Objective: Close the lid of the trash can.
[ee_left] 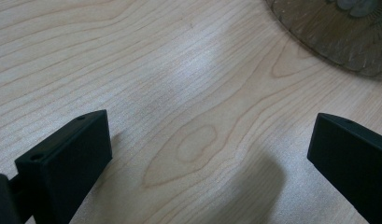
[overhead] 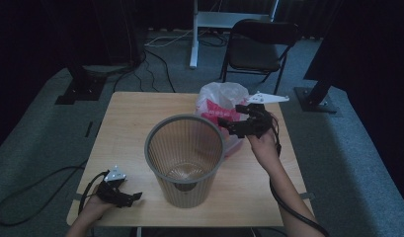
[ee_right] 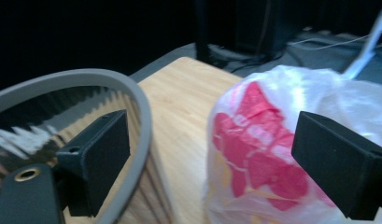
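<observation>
One wastebasket point(overhead: 184, 158) (mid-table) crowds the plastic bag point(overhead: 220, 101).

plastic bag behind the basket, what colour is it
The plastic bag is translucent white with pink-red print, clearest in the right gripper view.

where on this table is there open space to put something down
Bare wood lies left of the wastebasket, from the table far-left corner down to the left tongs. The strip right of the basket's base also looks free. It is crowded far right, where the plastic bag and right tongs meet the basket rim.

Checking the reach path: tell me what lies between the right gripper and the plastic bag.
Nothing: in the right gripper view, the open right gripper faces the plastic bag directly.
</observation>
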Tool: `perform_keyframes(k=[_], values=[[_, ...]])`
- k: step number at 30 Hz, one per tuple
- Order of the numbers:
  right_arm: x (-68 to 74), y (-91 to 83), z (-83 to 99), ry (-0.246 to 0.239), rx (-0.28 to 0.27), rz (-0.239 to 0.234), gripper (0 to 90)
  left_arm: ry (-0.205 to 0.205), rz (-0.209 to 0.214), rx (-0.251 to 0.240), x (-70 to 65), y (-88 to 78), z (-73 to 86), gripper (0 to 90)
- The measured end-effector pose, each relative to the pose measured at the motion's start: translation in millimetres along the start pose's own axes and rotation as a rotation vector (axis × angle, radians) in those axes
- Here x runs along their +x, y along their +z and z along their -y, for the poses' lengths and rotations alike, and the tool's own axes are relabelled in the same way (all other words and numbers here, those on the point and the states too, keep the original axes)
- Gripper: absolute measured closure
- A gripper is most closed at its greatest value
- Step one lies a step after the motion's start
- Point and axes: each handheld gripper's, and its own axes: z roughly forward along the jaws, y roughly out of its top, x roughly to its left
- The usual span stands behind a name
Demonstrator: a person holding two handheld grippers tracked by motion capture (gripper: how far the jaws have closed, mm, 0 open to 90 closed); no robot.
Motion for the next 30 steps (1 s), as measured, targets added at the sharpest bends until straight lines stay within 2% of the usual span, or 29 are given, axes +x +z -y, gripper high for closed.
perform_keyframes(k=[3, 6, 16, 24, 30], values=[[-2.6, -5.6, 3.5, 0.021, -0.001, -0.011, 11.1, -0.001, 0.000, -0.003, 0.4, 0.0, 0.1, 0.0], [-5.0, -9.1, 6.5, 0.036, 0.002, -0.003, 11.1, 0.000, -0.001, -0.004, 0.3, 0.1, 0.2, 0.0], [-12.9, -22.8, 17.4, 0.054, -0.019, 0.020, 11.2, -0.001, 0.000, -0.005, 0.7, 0.0, 0.3, 0.0], [-18.1, -33.4, 30.9, 0.070, -0.031, 0.037, 11.1, -0.001, -0.001, -0.005, 0.6, 0.0, 0.3, 0.0], [-27.8, -44.1, 47.9, 0.105, -0.045, 0.057, 11.1, -0.002, -0.001, -0.005, 0.6, 0.0, 0.3, 0.0]])
